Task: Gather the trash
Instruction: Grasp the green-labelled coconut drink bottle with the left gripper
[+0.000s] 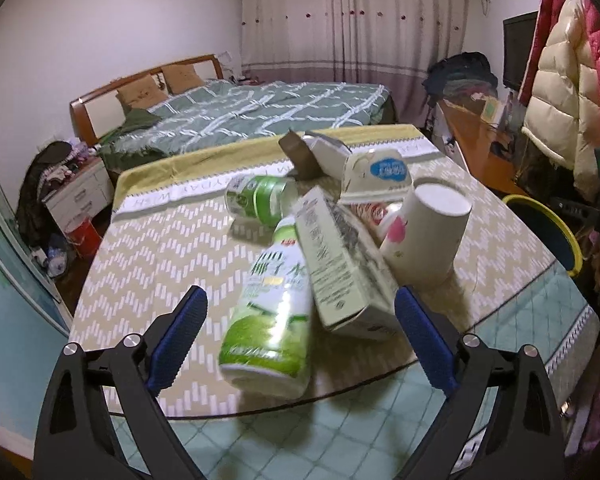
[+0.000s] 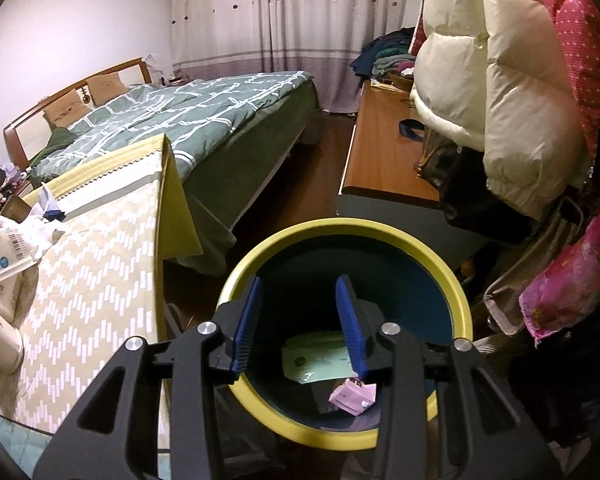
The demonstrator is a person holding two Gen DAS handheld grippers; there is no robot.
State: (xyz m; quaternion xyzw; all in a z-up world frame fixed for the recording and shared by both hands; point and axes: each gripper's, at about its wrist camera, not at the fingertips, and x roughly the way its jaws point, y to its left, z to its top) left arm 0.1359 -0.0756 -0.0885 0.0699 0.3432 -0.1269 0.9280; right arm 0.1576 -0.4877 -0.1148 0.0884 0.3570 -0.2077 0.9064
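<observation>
A heap of trash lies on the table (image 1: 148, 248): a green-labelled bottle (image 1: 272, 304) on its side, a long carton box (image 1: 340, 264), a white paper cup (image 1: 424, 232), a second green bottle (image 1: 256, 200), a white tub (image 1: 376, 180) and a brown box (image 1: 300, 152). My left gripper (image 1: 300, 300) is open, its blue pads either side of the near bottle and carton. My right gripper (image 2: 299, 292) is open and empty above the yellow-rimmed bin (image 2: 240, 280). In the bin lie a green carton (image 2: 316, 360) and a pink wrapper (image 2: 352, 394).
The bin (image 1: 540, 204) stands right of the table. A bed (image 2: 180, 120) lies behind, a wooden desk (image 2: 384, 148) to the right, and hanging coats (image 2: 500, 80) crowd the right side. Trash at the table's left edge shows in the right wrist view (image 2: 4, 256).
</observation>
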